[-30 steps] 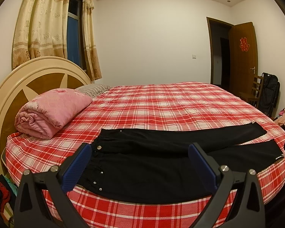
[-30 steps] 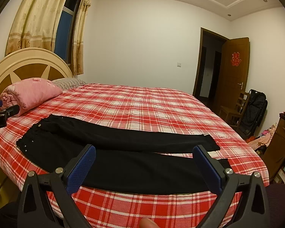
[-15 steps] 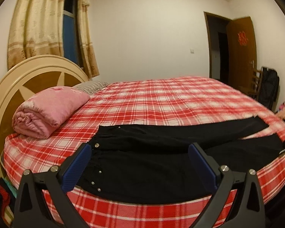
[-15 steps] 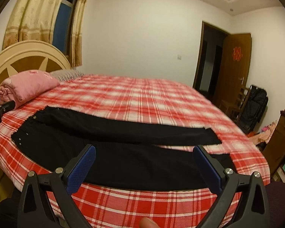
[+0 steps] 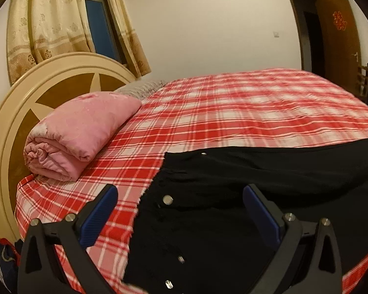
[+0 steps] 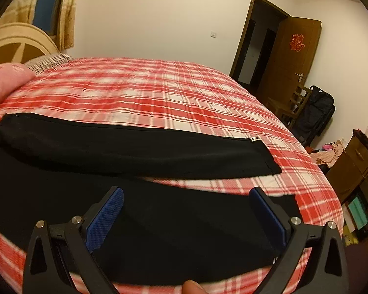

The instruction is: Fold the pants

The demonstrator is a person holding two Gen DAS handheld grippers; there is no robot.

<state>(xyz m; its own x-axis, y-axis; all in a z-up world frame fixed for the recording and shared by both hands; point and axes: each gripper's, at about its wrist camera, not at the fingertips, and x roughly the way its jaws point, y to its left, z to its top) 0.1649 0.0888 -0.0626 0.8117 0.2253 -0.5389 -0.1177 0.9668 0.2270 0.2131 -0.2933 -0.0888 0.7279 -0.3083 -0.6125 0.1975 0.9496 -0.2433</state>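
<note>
Black pants (image 5: 245,171) lie flat along the near edge of a bed with a red plaid sheet (image 5: 233,112). Their waistband with metal buttons points left, the two legs run to the right. My left gripper (image 5: 181,205) hovers open just above the waist end, with nothing between its blue pads. In the right wrist view the far leg (image 6: 139,152) ends in a hem at the right, and the near leg (image 6: 174,223) lies under my right gripper (image 6: 186,205), which is open and close above the cloth near its hem.
A rolled pink quilt (image 5: 81,134) rests at the round headboard (image 5: 24,105) on the left. A fingertip (image 6: 193,287) shows at the bottom edge. Right of the bed stand a chair (image 6: 292,107), a black bag (image 6: 316,112) and a wooden cabinet (image 6: 355,171).
Both grippers have come down and forward towards the pants: the left one to the waistband end, the right one to the lower part of the near leg. Both stayed open.
</note>
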